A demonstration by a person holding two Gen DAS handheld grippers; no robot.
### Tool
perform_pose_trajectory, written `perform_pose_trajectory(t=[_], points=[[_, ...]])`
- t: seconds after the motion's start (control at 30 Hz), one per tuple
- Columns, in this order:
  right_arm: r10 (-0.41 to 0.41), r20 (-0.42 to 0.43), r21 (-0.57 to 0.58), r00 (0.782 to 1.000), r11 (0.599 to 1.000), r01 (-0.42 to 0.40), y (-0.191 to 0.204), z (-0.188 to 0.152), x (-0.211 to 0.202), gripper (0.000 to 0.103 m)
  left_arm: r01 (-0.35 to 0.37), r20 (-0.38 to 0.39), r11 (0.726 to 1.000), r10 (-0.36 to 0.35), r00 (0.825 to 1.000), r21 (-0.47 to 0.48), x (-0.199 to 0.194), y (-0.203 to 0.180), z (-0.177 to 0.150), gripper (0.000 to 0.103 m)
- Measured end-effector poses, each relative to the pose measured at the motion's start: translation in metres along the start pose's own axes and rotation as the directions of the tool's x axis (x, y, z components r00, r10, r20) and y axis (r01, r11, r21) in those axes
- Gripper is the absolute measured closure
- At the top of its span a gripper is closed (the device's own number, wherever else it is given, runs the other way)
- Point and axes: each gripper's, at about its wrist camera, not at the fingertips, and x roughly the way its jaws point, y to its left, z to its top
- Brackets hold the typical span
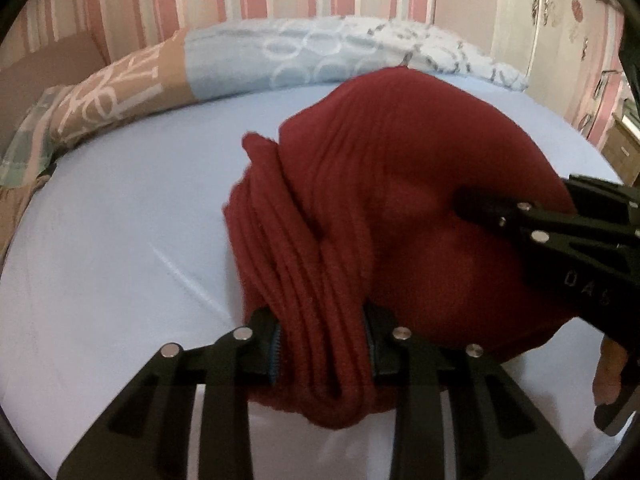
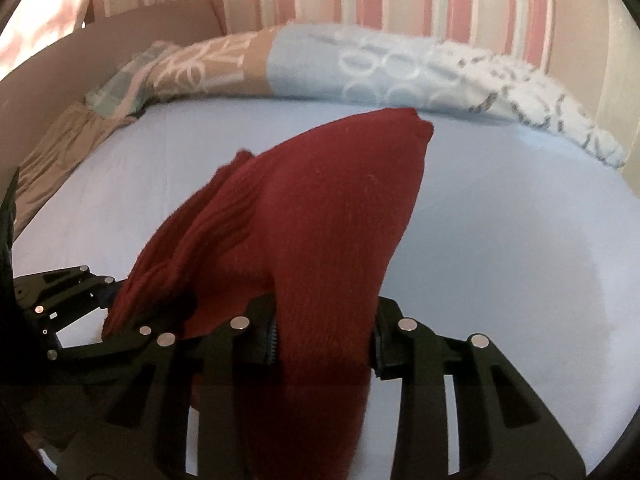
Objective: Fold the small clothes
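I am working over the pale blue bed sheet [image 1: 112, 240], which is spreading out beneath and beyond both of my jaws, with a patterned duvet [image 1: 256, 60] lying bunched along its far edge. The dark red knit garment [image 1: 400, 184] is filling most of the space ahead of my jaws, rising away from them toward the duvet. My left gripper [image 1: 322, 350] is clenching a gathered, ridged bundle of the garment's edge, the folds running straight between its pads and spilling out just below them. My right gripper [image 2: 324, 340] is pinching a flatter stretch of the same garment, which is draping down between its fingers toward me. The blur is softening the far corner, so it is probably lifted off the sheet, though I cannot be sure.
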Motion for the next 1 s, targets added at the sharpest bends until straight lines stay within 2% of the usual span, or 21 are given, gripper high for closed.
perform_pose_trajectory(t=[0.07, 0.17, 0.3, 0.4, 0.47, 0.57, 0.63, 0.67, 0.73, 0.77, 0.83, 0.9, 1.0], points=[[-0.036, 0.036, -0.005, 0.999, 0.999, 0.036, -0.019, -0.006, -0.022, 0.069, 0.002, 0.034, 1.0, -0.002, 0.999, 0.02, -0.01, -0.027, 0.009, 0.072], [-0.08, 0.038, -0.003, 0.996, 0.997, 0.08, -0.048, -0.023, -0.043, 0.069, 0.019, 0.051, 0.999, -0.021, 0.998, 0.035, -0.017, -0.062, 0.012, 0.072], [-0.124, -0.051, 0.031, 0.991, 0.992, 0.126, -0.095, -0.057, -0.043, 0.069, 0.065, 0.003, 0.995, -0.065, 0.998, 0.07, 0.001, -0.122, 0.002, 0.072], [-0.091, -0.141, 0.072, 0.986, 0.992, 0.102, -0.125, -0.087, -0.026, 0.068, 0.073, -0.056, 0.994, -0.069, 0.996, 0.084, 0.023, -0.155, -0.013, 0.071], [-0.061, -0.164, 0.094, 0.985, 0.993, 0.077, -0.136, -0.103, -0.018, 0.067, 0.052, -0.072, 0.994, -0.045, 0.996, 0.096, 0.033, -0.168, -0.023, 0.065], [-0.029, -0.155, 0.111, 0.988, 0.993, 0.047, -0.14, -0.106, -0.017, 0.063, 0.019, -0.056, 0.993, -0.013, 0.998, 0.116, 0.037, -0.168, -0.028, 0.047], [-0.024, -0.164, 0.089, 0.986, 0.995, 0.039, -0.138, -0.102, -0.018, 0.057, 0.018, -0.061, 0.995, -0.012, 0.998, 0.102, 0.036, -0.159, -0.031, 0.032], [-0.023, -0.167, 0.08, 0.986, 0.996, 0.037, -0.137, -0.101, -0.021, 0.055, 0.033, -0.071, 0.996, -0.027, 0.997, 0.08, 0.035, -0.15, -0.029, 0.031], [-0.006, -0.162, 0.089, 0.987, 0.996, 0.021, -0.137, -0.097, -0.031, 0.045, 0.05, -0.08, 0.997, -0.046, 0.996, 0.054, 0.029, -0.14, -0.027, 0.031], [0.002, -0.13, 0.098, 0.991, 0.995, 0.011, -0.137, -0.096, -0.044, 0.041, 0.05, -0.075, 0.997, -0.046, 0.996, 0.052, 0.022, -0.134, -0.026, 0.031], [-0.003, -0.069, 0.099, 0.998, 0.995, 0.01, -0.138, -0.099, -0.066, 0.016, 0.049, -0.052, 0.997, -0.046, 0.998, 0.065, 0.007, -0.13, -0.027, 0.026], [-0.051, -0.045, 0.079, 0.998, 0.995, 0.055, -0.132, -0.104, -0.089, 0.012, 0.026, -0.028, 0.996, -0.024, 0.999, 0.087, -0.004, -0.126, -0.031, 0.024], [-0.135, -0.074, 0.056, 0.988, 0.989, 0.139, -0.125, -0.118, -0.097, 0.012, 0.026, -0.023, 0.996, -0.024, 0.999, 0.08, -0.008, -0.12, -0.037, 0.023]])
